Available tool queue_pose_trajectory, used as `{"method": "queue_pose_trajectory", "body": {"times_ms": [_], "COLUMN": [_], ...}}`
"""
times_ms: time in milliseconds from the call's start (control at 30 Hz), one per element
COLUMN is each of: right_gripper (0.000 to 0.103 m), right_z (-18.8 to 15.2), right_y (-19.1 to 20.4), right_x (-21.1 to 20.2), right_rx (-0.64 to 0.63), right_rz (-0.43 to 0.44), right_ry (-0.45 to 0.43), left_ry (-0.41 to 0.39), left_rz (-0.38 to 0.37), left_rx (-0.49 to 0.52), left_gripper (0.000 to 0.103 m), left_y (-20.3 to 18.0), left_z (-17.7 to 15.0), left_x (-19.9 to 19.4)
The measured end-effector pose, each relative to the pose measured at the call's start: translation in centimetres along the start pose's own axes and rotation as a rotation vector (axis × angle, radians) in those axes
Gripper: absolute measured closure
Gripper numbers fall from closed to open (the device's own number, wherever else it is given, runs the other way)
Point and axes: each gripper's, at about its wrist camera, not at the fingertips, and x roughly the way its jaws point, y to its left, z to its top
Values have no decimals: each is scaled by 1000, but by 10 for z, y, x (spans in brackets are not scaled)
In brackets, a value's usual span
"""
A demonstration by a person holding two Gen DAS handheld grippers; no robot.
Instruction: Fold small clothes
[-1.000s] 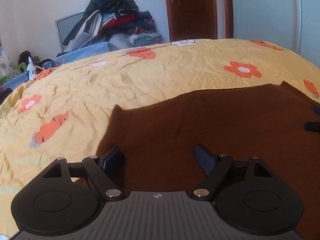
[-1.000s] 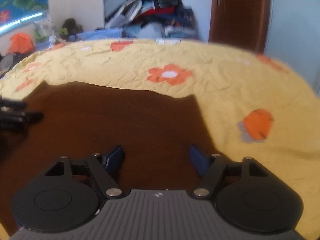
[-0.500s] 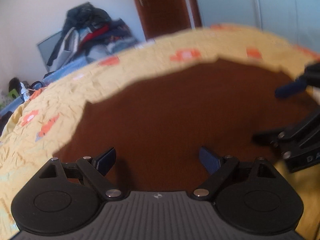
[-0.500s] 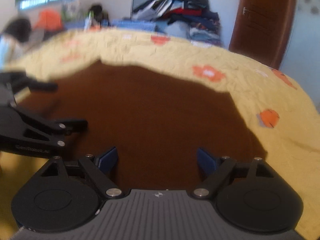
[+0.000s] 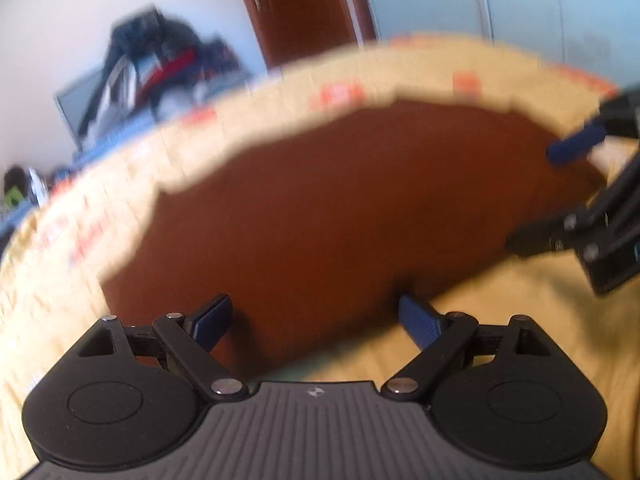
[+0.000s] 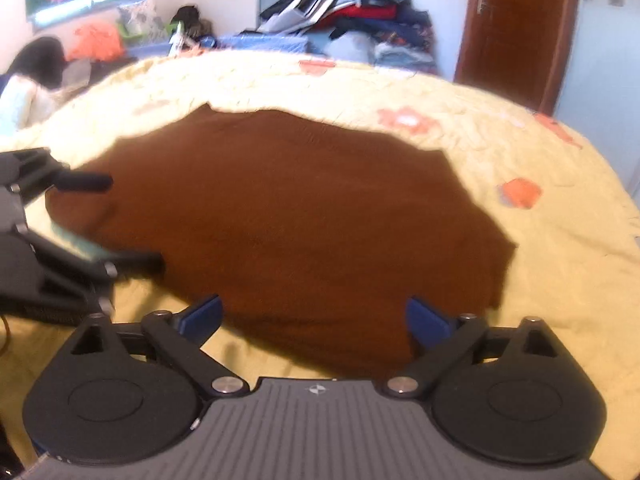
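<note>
A dark brown knitted garment [image 5: 340,208] [image 6: 280,220] lies spread flat on the yellow flowered bedspread [image 6: 560,260]. My left gripper [image 5: 316,314] is open over the garment's near edge; its blue pads stand wide apart and grip nothing. My right gripper [image 6: 314,314] hovers over the near hem on the other side, its jaws opening, with only flat cloth below them. Each gripper shows in the other's view: the right gripper [image 5: 560,192] at the garment's right end, the left gripper [image 6: 116,222] at its left end. The left wrist view is blurred.
A heap of clothes [image 6: 352,8] is piled behind the bed against the wall. A brown door [image 6: 520,20] stands at the back right. A person [image 6: 28,80] sits at the far left beyond the bed. Bare bedspread [image 5: 520,320] surrounds the garment.
Both grippers have drawn back to the garment's near edge, so bedspread now shows under them. Each has come into the other's view. Both jaws stand wider, the right most clearly.
</note>
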Motion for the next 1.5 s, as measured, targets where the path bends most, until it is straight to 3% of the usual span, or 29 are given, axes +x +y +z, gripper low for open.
{"method": "queue_pose_trajectory", "body": {"times_ms": [33, 133, 200, 300, 367, 467, 500, 567, 633, 667, 700, 733, 767, 800, 833, 867, 1067, 1167, 1200, 1267, 1300, 1333, 1367, 1467, 1500], "right_gripper": [2, 0, 7, 0, 0, 0, 0, 0, 0, 0, 2, 10, 18, 45, 79, 80, 84, 85, 90, 80, 65, 45, 37, 35, 35], "right_z": [-5, -14, -13, -19, -25, -34, -37, -38, -33, -30, -27, -19, -17, -16, -17, -23, -26, -36, -44, -47, -44, -39, -33, 6, 21], "right_y": [1, 0, -6, -33, -65, -108, -117, -124, -131, -131, -132, -134, -135, -138, -141, -143, -141, -143, -145, -148, -151, -153, -155, -146, -137], "right_x": [12, 9, -3, -34, -46, -36, -28, -20, -7, -1, 5, 10, 13, 15, 20, 18, -15, -13, -11, -12, -16, -24, -35, -53, -51], "right_rx": [-9, -22, 8, 170, 357, 604, 661, 729, 786, 792, 790, 787, 786, 789, 795, 798, 701, 679, 671, 714, 736, 739, 722, 544, 471], "right_rz": [-11, -8, -2, -2, 16, 109, 149, 269, 351, 381, 402, 409, 410, 403, 387, 380, 411, 382, 366, 374, 367, 333, 284, 58, 13], "right_ry": [43, 34, 57, -23, -36, 38, 75, 66, 67, 68, 65, 60, 63, 76, 109, 125, 72, 112, 135, 114, 110, 81, 27, -89, -114], "left_ry": [6, 38, 20, 48, 100, 107, 119, 132, 131, 133, 143, 164, 195, 229, 262, 273, 243, 300, 291, 292, 268, 231, 194, 72, 35], "left_rz": [-13, 2, -5, -27, -76, -222, -323, -513, -561, -559, -543, -524, -510, -497, -481, -463, -435, -384, -396, -395, -372, -337, -287, -36, 37], "left_rx": [-30, -126, -238, -483, -695, -995, -1078, -1225, -1302, -1298, -1283, -1257, -1228, -1204, -1177, -1159, -1065, -1021, -1027, -1040, -1023, -991, -941, -669, -571], "left_gripper": [11, 12, 12, 12, 12, 11, 11, 11, 12, 13, 22, 41, 53, 76, 93, 95, 98, 97, 95, 94, 91, 89, 86, 66, 52], "left_y": [4, 25, 49, 99, 136, 177, 186, 198, 200, 199, 197, 195, 193, 190, 184, 182, 184, 182, 182, 190, 195, 201, 206, 202, 194], "left_z": [-4, -9, -19, -38, -50, -68, -72, -78, -79, -76, -71, -66, -63, -61, -62, -62, -53, -65, -71, -70, -67, -61, -51, -4, 14], "left_x": [0, -15, -34, -49, -44, -28, -19, 3, 20, 23, 25, 28, 30, 33, 35, 35, -2, 6, 7, 2, -9, -21, -31, -47, -43]}}
